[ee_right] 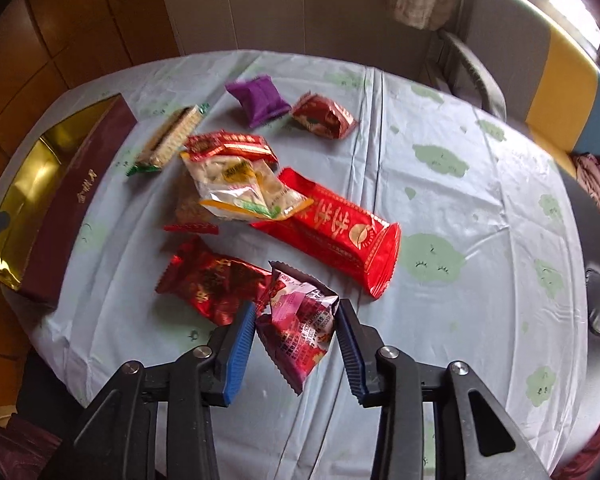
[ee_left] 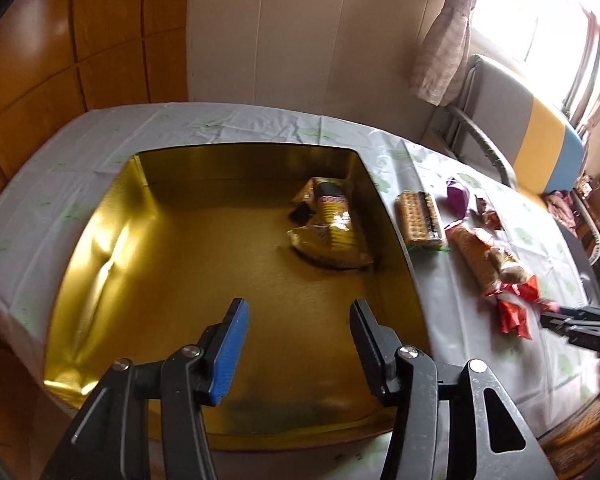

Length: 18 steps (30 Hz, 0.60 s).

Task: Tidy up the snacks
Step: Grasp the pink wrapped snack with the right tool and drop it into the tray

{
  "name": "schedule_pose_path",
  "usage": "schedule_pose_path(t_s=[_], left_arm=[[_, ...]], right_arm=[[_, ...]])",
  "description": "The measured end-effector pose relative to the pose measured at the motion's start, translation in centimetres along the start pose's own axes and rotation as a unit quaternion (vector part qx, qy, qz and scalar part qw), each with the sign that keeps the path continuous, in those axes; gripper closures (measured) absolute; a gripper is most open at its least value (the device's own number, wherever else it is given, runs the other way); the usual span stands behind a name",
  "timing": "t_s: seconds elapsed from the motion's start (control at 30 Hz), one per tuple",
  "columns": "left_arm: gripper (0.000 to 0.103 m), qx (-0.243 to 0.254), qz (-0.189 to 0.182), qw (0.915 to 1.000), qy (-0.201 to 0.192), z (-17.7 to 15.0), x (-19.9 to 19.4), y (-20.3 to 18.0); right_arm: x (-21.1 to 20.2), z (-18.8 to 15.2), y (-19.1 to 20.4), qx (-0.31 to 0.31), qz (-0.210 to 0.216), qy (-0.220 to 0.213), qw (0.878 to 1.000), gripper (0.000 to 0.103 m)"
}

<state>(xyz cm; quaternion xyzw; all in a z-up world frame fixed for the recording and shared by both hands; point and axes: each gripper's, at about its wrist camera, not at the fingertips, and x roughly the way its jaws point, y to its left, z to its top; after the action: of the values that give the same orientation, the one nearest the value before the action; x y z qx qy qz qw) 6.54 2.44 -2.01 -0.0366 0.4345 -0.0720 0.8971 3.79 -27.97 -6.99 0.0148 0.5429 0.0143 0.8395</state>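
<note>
The right hand-held gripper [ee_right: 296, 322] clamps a pink-and-red snack packet [ee_right: 298, 326] above the worktop [ee_right: 460, 208]; beyond it lie loose red, white and purple packets. The left hand-held gripper [ee_left: 298, 318] hangs parted and empty over the gold-lined box [ee_left: 100, 220], yellow packets [ee_left: 328, 226] in its far corner.

**Around the table**

Round table [ee_right: 480, 208] under a pale blue cloth printed with green cloud shapes, creased along fold lines. Behind it, a cream panelled wall [ee_left: 300, 32]. At left, orange-brown wooden panels [ee_left: 60, 40]. Pale, thin curtain [ee_left: 448, 40] hanging beside a bright window [ee_left: 540, 20]. Just beyond the table's far right edge, a chair [ee_right: 540, 52] with grey, yellow and blue padding and a curved grey armrest. Crumpled pinkish fabric [ee_right: 592, 180] beside it.
</note>
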Motion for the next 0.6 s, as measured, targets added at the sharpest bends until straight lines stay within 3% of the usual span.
schedule_pose_path(t_s=[0.1, 0.2, 0.43, 0.6], left_arm=[[0.043, 0.001, 0.022, 0.9996, -0.017, -0.4, -0.7, 0.8], [0.027, -0.008, 0.044, 0.9984, -0.033, -0.6, -1.3, 1.6], [0.025, -0.040, 0.055, 0.9969, -0.039, -0.6, -2.0, 3.5], [0.025, -0.048, 0.065, 0.9956, -0.046, -1.0, -2.6, 4.6]], right_arm=[[-1.4, 0.0, 1.2, -0.004, 0.024, -0.022, 0.999, 0.062], [-2.4, 0.7, 3.9, -0.031, 0.061, -0.039, 0.997, 0.062], [-4.3, 3.4, 14.3, -0.124, 0.146, -0.078, 0.978, 0.062], [-3.2, 5.7, 20.4, -0.173, 0.168, -0.072, 0.968, 0.061]])
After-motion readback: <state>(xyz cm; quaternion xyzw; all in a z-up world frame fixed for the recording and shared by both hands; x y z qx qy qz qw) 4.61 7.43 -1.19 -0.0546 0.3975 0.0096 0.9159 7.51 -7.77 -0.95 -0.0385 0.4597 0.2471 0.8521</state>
